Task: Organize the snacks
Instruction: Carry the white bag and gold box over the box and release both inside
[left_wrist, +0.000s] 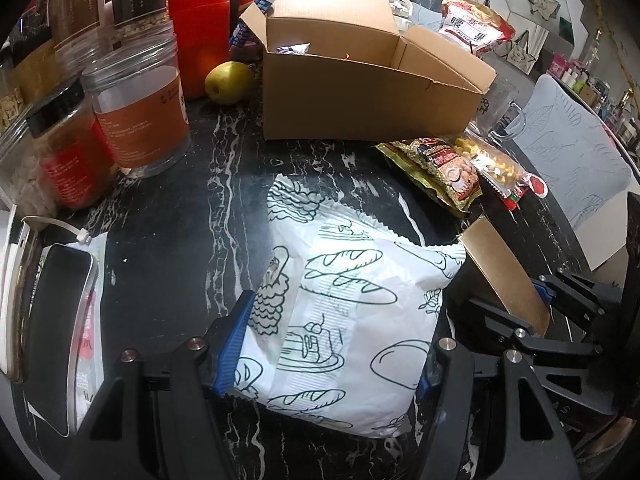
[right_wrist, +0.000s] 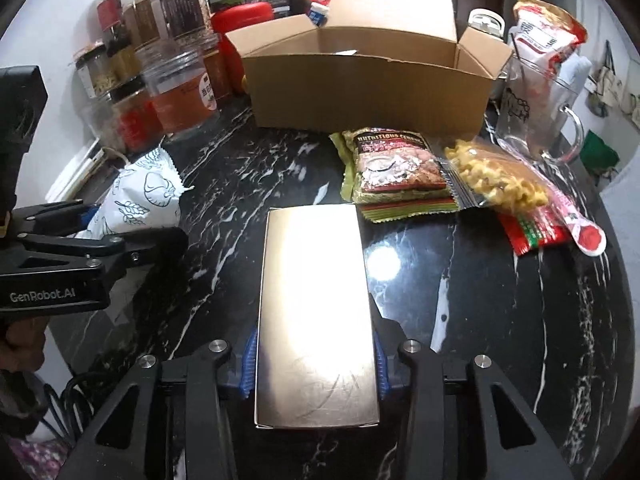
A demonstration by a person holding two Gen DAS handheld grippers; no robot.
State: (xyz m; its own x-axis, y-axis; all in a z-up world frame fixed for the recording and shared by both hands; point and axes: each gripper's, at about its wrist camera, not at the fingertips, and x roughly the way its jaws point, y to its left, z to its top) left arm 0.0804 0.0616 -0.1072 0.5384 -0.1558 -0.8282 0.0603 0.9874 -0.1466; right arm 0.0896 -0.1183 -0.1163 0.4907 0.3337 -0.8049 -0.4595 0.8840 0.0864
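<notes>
Left gripper [left_wrist: 324, 344] clamps a white bread-print bag [left_wrist: 344, 320] between its blue pads, bag resting on the black marble counter [left_wrist: 180, 208]. Right gripper [right_wrist: 316, 364] pinches a flat gold box [right_wrist: 316, 312] lying on the counter just beside it. Beyond both: cereal packet [right_wrist: 392, 168] touching a yellow snack bag [right_wrist: 500, 184], then the open cardboard box [right_wrist: 368, 88], jars [right_wrist: 180, 84] at left.

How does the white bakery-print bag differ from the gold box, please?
The white bag is soft, crinkled and printed with bread drawings; the gold box is rigid, flat and plain, glaring with reflection. The bag sits in the left claw, the box in the right claw. Both lie on the black marble counter.
</notes>
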